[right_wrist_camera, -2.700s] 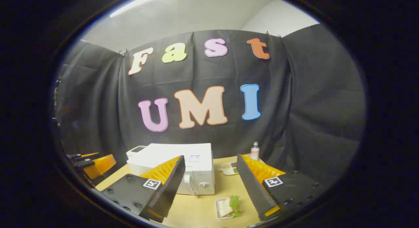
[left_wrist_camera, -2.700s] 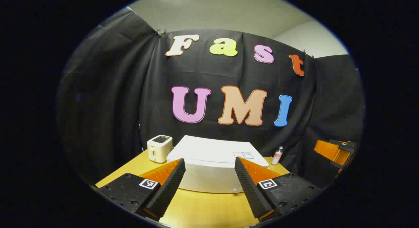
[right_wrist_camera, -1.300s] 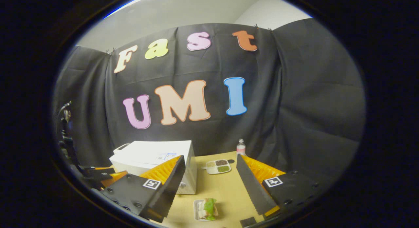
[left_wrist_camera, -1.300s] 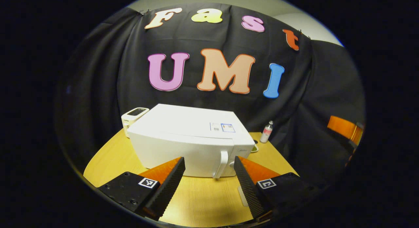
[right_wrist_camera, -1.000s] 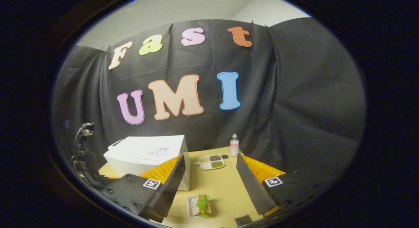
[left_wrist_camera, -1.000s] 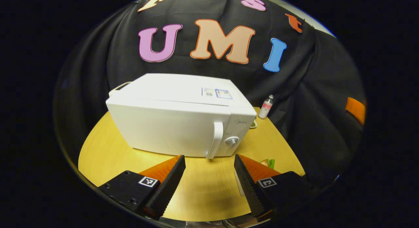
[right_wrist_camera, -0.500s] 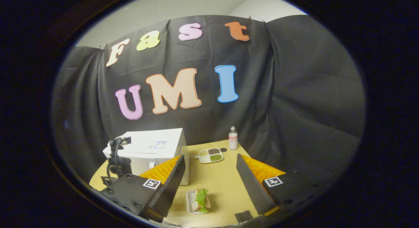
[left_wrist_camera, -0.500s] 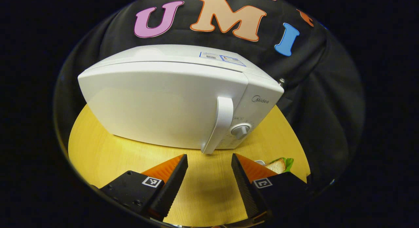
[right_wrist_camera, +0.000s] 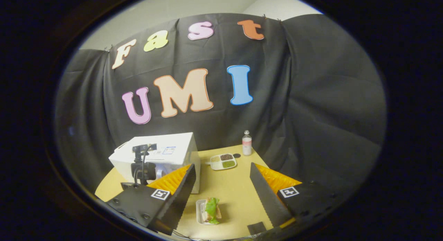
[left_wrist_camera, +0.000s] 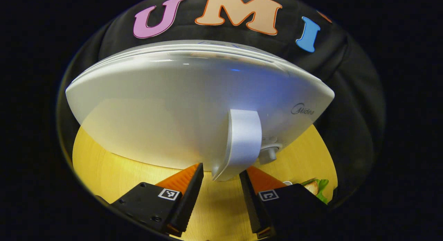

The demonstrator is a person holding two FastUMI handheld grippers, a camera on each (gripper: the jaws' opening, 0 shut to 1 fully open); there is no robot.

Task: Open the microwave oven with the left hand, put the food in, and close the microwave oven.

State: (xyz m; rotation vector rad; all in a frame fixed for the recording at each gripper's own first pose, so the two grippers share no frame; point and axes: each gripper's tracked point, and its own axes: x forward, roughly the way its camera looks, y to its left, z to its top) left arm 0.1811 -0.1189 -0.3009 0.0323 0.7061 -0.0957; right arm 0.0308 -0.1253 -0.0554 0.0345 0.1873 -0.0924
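Note:
A white microwave (left_wrist_camera: 166, 106) stands with its door closed. The lower end of its door handle (left_wrist_camera: 240, 137) reaches down between the tips of my left gripper (left_wrist_camera: 220, 169), which is open with neither finger pressing on the handle. Just right of the handle is the round knob (left_wrist_camera: 268, 154). In the right gripper view the microwave (right_wrist_camera: 173, 149) stands at the left, with the left gripper's housing and cable (right_wrist_camera: 142, 166) in front of its door. A sandwich with lettuce (right_wrist_camera: 210, 209) lies on a small white tray below my right gripper (right_wrist_camera: 222, 166), which is open and holds nothing.
On the round wooden table (right_wrist_camera: 238, 192), a sectioned dish of grains (right_wrist_camera: 223, 162) and a small bottle (right_wrist_camera: 246, 143) stand at the back near the cloth wall. The sandwich (left_wrist_camera: 316, 187) also lies to the right of the left gripper's fingers.
My left gripper has come down and forward from above the microwave to its door handle, and its fingers have narrowed a little. The right gripper has drifted slightly and stays open above the sandwich.

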